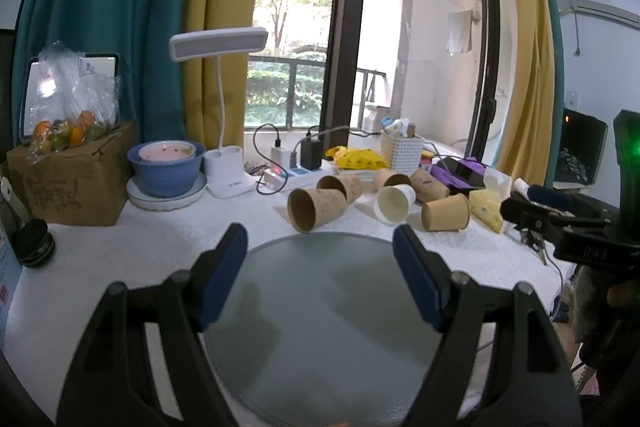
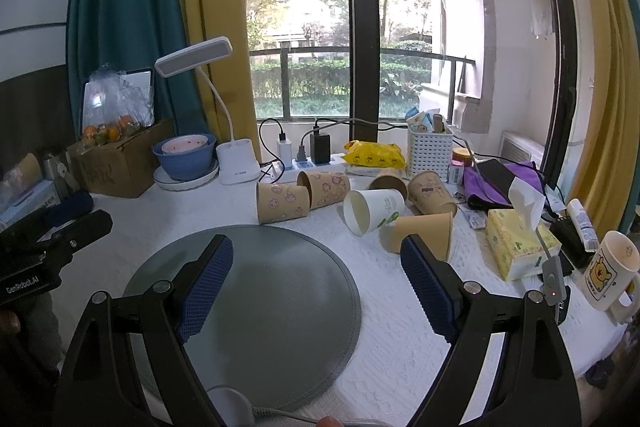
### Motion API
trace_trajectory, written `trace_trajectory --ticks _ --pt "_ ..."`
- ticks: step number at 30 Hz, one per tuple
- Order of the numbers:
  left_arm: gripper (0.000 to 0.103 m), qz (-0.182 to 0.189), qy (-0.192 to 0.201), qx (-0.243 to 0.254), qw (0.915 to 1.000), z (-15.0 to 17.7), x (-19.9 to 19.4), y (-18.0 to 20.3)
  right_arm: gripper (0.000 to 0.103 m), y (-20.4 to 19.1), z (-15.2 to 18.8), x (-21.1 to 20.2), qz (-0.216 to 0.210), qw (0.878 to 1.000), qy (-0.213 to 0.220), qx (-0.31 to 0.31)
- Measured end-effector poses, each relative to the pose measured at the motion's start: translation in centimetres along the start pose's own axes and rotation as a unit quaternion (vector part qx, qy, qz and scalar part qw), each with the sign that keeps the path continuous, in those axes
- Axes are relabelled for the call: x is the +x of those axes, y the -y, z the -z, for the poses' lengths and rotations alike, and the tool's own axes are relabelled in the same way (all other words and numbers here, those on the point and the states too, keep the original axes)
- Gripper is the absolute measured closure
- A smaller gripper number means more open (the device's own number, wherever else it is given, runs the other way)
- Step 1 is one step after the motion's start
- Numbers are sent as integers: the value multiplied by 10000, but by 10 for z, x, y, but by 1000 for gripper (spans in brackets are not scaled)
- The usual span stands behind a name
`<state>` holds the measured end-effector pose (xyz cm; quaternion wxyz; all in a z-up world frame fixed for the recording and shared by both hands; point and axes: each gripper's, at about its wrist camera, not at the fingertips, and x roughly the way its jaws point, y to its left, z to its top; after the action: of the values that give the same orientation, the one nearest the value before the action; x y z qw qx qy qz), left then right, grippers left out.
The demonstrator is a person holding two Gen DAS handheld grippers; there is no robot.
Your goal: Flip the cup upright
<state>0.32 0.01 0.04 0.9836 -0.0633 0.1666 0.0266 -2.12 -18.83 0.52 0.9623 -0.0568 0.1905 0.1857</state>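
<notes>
Several paper cups lie on their sides on the white table beyond a round grey mat [image 1: 320, 307]. A white cup [image 1: 394, 203] lies among brown ones, such as the nearest left brown cup [image 1: 316, 207] and a right brown cup [image 1: 446, 213]. In the right wrist view the white cup [image 2: 374, 210] lies between a patterned brown cup [image 2: 282, 202] and a plain brown cup [image 2: 424, 233]. My left gripper [image 1: 320, 247] is open and empty above the mat. My right gripper [image 2: 316, 259] is open and empty above the mat's [image 2: 248, 307] right edge, just short of the plain brown cup.
Behind the cups stand a power strip [image 1: 296, 177], a desk lamp [image 1: 224, 171], a blue bowl [image 1: 166, 167] on a plate, a cardboard box [image 1: 68, 175] and a white basket [image 1: 402, 151]. A tissue pack [image 2: 520, 243] and a mug [image 2: 612, 275] sit at the right.
</notes>
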Motion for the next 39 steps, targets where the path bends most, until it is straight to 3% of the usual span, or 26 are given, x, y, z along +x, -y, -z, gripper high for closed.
trace_trajectory --ticks 39 --pt "27 34 78 31 10000 2 0 3 15 2 -1 0 -2 10000 9 37"
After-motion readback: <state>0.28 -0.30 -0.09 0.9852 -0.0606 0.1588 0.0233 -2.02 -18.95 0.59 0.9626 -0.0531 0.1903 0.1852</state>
